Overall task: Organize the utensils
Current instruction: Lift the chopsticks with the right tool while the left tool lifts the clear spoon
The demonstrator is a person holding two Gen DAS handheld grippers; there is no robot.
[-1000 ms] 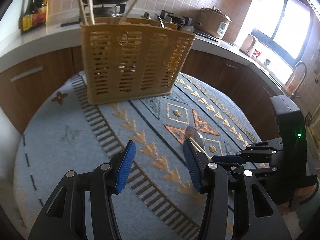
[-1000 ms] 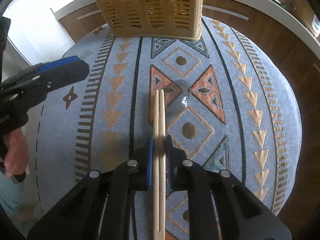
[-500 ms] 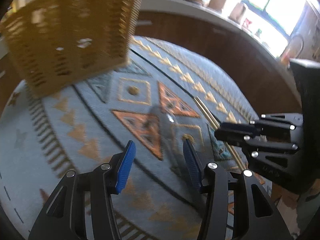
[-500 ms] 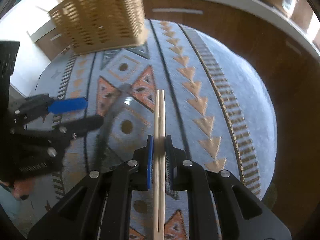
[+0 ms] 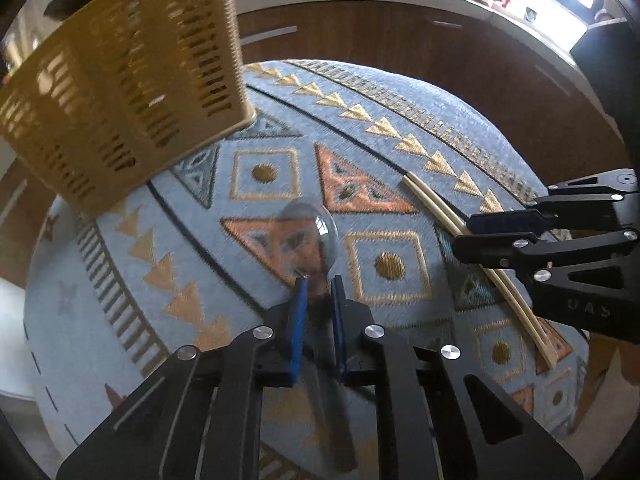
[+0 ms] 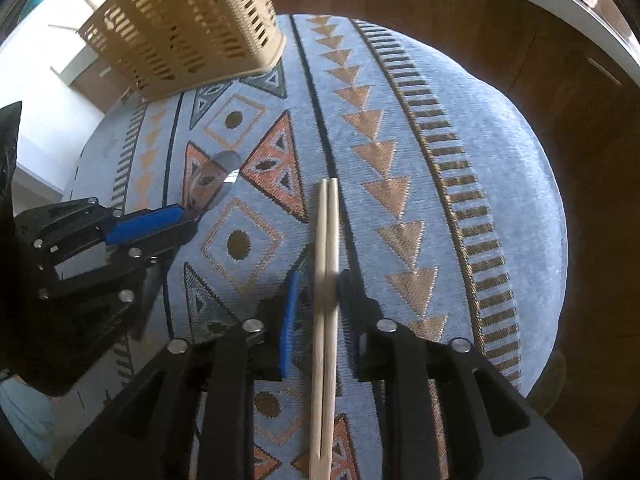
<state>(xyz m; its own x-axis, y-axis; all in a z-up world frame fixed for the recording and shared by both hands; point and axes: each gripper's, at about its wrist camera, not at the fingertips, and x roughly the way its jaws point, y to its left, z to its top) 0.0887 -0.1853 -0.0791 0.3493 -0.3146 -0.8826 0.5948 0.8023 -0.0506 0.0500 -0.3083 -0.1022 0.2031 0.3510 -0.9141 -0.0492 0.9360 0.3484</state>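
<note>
A clear plastic spoon (image 5: 308,232) lies on the patterned blue tablecloth (image 5: 400,128). My left gripper (image 5: 318,286) is closing on its handle just behind the bowl, and the blue pads touch it on both sides. A pair of wooden chopsticks (image 6: 328,240) lies flat on the cloth between the jaws of my right gripper (image 6: 320,292). Those jaws are opening, with a gap beside the left pad. The right wrist view shows the left gripper (image 6: 192,216) at the spoon (image 6: 216,176). The left wrist view shows the right gripper (image 5: 464,236) over the chopsticks (image 5: 432,204).
A tan slotted utensil basket (image 5: 120,92) stands at the far left of the cloth (image 6: 480,160), seen also as the basket (image 6: 188,28) in the right wrist view. Brown cabinet fronts (image 5: 400,40) and a white counter ring the round table beyond its edge.
My left gripper has come down over the spoon and its jaws have closed around the handle. My right gripper's jaws, shut on the chopsticks before, have parted from them.
</note>
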